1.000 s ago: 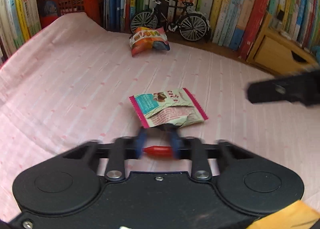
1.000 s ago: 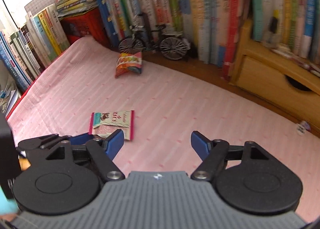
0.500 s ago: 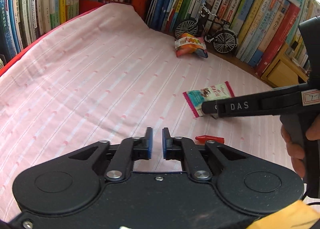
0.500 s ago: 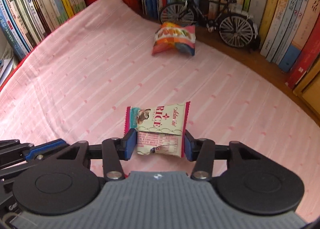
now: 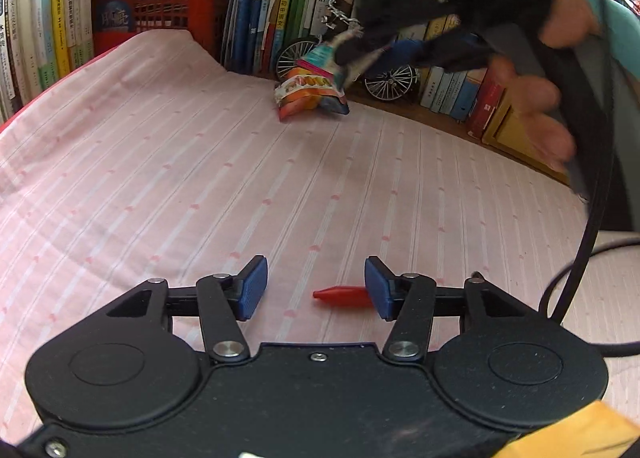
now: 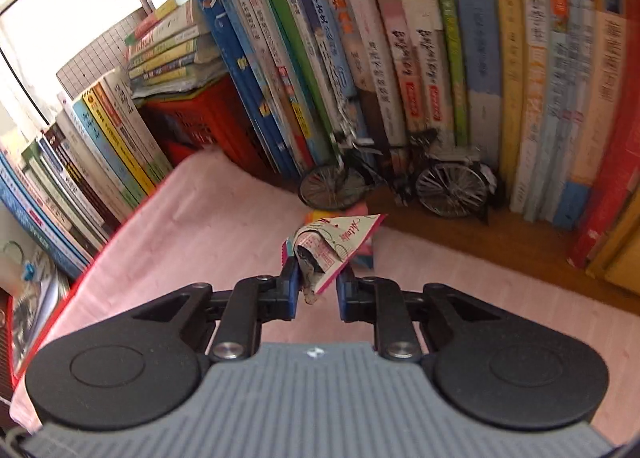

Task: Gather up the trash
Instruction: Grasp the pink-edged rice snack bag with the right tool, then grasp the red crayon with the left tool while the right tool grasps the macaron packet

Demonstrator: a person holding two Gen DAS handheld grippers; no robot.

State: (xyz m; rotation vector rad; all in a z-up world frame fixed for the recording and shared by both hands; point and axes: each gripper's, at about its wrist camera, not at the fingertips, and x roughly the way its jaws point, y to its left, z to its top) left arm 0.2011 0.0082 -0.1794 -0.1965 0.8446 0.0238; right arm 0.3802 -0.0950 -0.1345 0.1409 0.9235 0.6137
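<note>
Currently the crumpled white-and-pink foil rice-snack wrapper (image 6: 334,248) is clamped between the blue pads of the right gripper (image 6: 318,284), clear of the pink striped cloth (image 5: 200,185). Its long axis runs forward and upward from the pads, tilted to the right, with the pink serrated edge along the lower right side and one corner pointing toward the metal model bicycle (image 6: 396,181). The right jaws have just been closing and now pinch the wrapper; half a second ago it lay flat on the cloth between wider jaws.

The left gripper (image 5: 316,288) stands with its jaws apart and nothing between the ribbed blue pads; they have just been opening. A small red tapered plastic cap (image 5: 340,295) lies on the cloth just beside the right-hand pad, its pointed end toward the left of the view. A second ago that cap sat between the closed pads.

From the left wrist view, the right gripper appears blurred at upper right, with a person's hand (image 5: 552,69) on its handle and the wrapper hanging from its tip. An orange-and-blue glossy puffed snack bag (image 5: 308,95) rests on the cloth near the bicycle, at the foot of upright book spines (image 6: 400,49). A red perforated plastic crate (image 5: 160,7) stands at the back left.
</note>
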